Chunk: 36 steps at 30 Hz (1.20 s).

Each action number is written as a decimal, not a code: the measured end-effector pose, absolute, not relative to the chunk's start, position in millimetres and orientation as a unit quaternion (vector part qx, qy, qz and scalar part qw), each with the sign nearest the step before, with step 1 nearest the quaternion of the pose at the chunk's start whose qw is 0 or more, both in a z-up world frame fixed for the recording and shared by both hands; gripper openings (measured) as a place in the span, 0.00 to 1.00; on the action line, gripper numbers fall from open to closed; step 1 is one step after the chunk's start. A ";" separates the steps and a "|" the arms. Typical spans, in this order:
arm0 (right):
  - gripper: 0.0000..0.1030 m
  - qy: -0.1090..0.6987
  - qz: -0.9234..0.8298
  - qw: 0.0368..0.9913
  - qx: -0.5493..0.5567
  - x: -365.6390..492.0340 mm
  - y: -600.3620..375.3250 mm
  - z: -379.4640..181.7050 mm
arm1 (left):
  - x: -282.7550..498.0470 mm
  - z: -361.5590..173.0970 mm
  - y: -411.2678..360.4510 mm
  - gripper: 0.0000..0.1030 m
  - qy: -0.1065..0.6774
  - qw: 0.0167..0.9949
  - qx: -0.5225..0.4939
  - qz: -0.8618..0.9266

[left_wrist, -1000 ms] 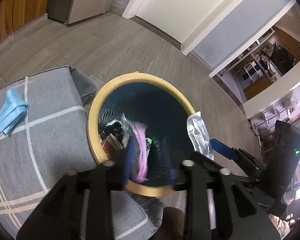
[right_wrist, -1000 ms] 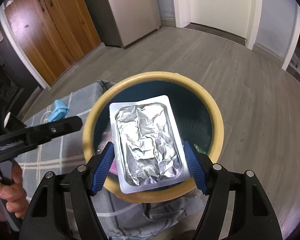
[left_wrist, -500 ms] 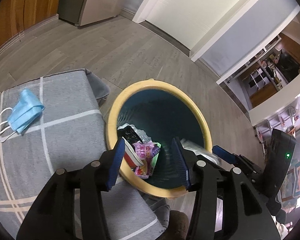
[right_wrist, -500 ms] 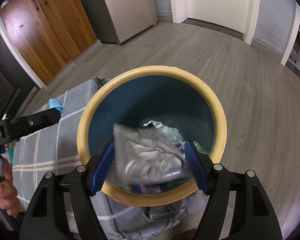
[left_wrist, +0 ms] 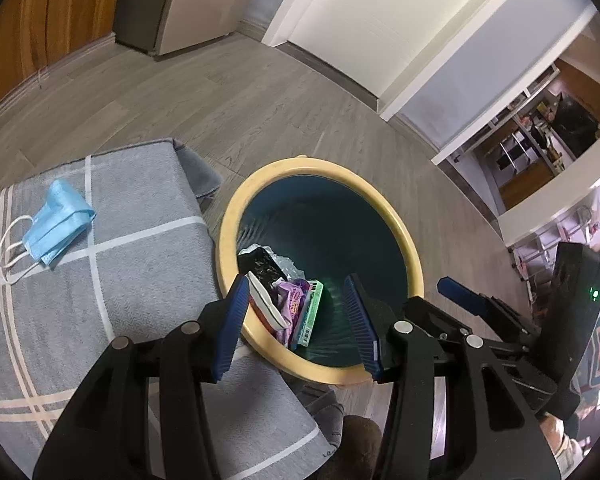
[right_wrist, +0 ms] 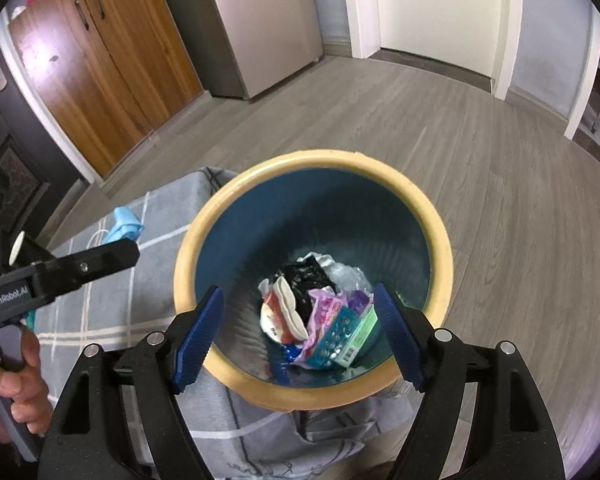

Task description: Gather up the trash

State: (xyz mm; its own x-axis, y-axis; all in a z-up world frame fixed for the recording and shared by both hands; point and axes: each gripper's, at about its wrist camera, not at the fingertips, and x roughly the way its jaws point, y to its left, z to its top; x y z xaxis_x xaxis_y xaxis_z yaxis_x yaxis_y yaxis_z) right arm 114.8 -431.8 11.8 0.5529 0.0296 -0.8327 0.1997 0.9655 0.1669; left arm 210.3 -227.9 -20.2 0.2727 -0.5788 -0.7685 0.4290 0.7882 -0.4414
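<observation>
A round bin with a yellow rim (left_wrist: 414, 264) (right_wrist: 440, 240) and dark blue inside stands on the floor beside a grey checked cloth. Wrappers and packets (left_wrist: 288, 300) (right_wrist: 320, 312) lie at its bottom, a silver foil pack (right_wrist: 348, 272) among them. My left gripper (left_wrist: 296, 288) hangs over the bin's near edge, its jaws still opening with nothing between them. Over the bin's mouth my right gripper (right_wrist: 300, 300) is also opening, empty. A blue face mask (left_wrist: 56, 224) (right_wrist: 126, 222) lies on the cloth to the left.
The grey checked cloth (left_wrist: 132, 264) covers a raised surface left of the bin. Wood-look floor (right_wrist: 500, 152) spreads behind and to the right. A hand (right_wrist: 16, 384) grips the left tool's handle. A fridge (right_wrist: 252, 20) and wooden cupboards (right_wrist: 96, 80) stand at the back.
The foil pack left my right gripper and fell into the bin. A purple wrapper dropped from my left gripper among the trash. Both pairs of jaws have spread wider.
</observation>
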 end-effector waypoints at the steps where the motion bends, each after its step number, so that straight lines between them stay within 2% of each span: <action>1: 0.76 0.467 -0.050 0.874 0.121 113.0 -432.4 14.5 | 208.2 -17.4 -228.3 0.53 0.508 0.796 -0.072 -0.320; 3: 0.78 0.459 -0.055 0.878 0.123 107.8 -435.3 21.0 | 202.3 -9.8 -228.7 0.57 0.497 0.802 -0.068 -0.325; 6: 0.80 0.445 -0.061 0.884 0.130 99.8 -440.3 31.4 | 192.5 4.0 -227.7 0.70 0.478 0.812 -0.059 -0.330; 15: 0.87 0.412 -0.070 0.900 0.126 66.5 -438.5 55.2 | 154.0 37.1 -221.8 0.92 0.420 0.841 -0.016 -0.340; 23: 0.91 0.387 -0.075 0.912 0.112 29.0 -424.7 63.7 | 117.0 59.0 -210.9 0.94 0.360 0.876 0.035 -0.320; 36: 0.92 0.354 -0.093 0.925 0.100 -7.0 -413.9 79.5 | 89.4 67.5 -202.1 0.94 0.334 0.889 0.065 -0.307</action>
State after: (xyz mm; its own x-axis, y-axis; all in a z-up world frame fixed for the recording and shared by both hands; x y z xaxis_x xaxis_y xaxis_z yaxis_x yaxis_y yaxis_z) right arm -7.0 -413.9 79.5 0.7324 -0.1014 -0.6733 0.2432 0.9626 0.1197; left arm 89.4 -202.1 67.5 0.5887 -0.5016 -0.6339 0.5885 0.8035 -0.0893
